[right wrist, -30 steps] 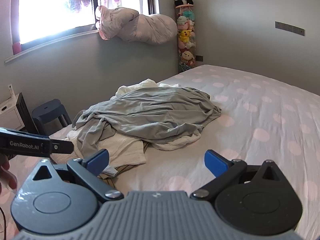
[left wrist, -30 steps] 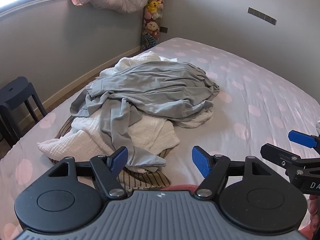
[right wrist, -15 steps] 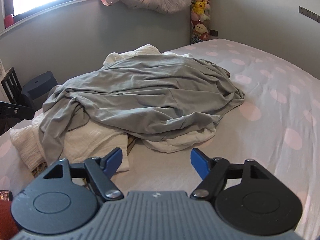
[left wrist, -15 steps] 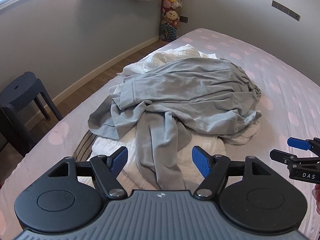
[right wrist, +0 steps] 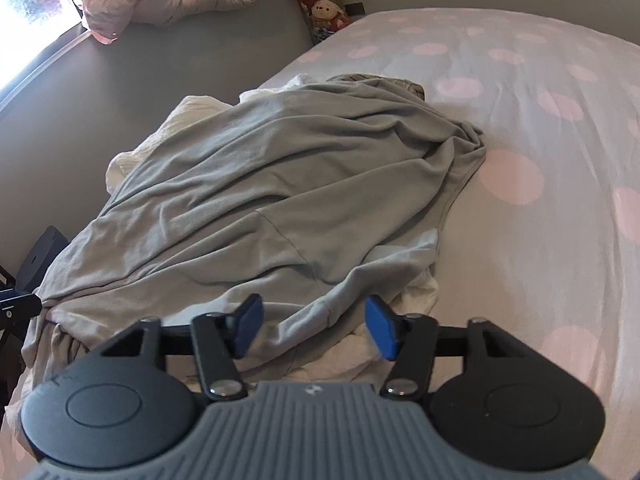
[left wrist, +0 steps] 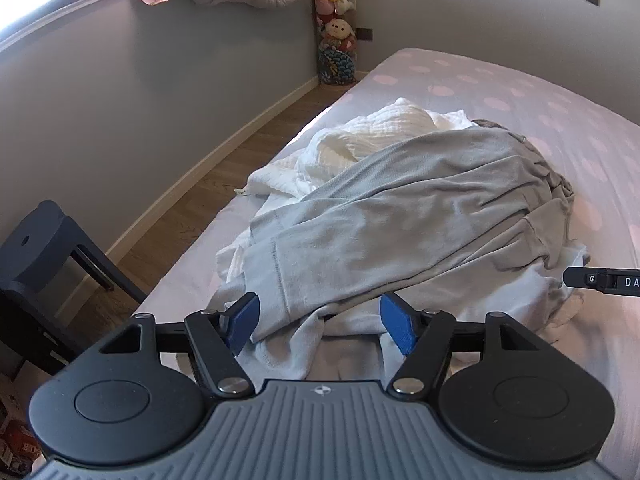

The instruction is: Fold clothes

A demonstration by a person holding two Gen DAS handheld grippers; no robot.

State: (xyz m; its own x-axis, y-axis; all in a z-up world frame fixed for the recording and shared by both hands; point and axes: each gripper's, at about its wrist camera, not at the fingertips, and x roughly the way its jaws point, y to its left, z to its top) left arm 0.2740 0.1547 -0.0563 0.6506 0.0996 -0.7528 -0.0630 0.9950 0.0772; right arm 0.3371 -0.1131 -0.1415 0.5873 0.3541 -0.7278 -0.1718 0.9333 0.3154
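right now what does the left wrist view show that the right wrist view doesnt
Only the left wrist view shows the wooden floor beside the bed, the whole dark stool, and much of the white garment under the pile.

Only the right wrist view shows the grey garment's far-right edge and the wide spotted sheet beyond it.

Both show the grey garment on top of the pile, the plush toys in the corner, and open jaws on the left gripper and right gripper, each straddling a near edge of the cloth.
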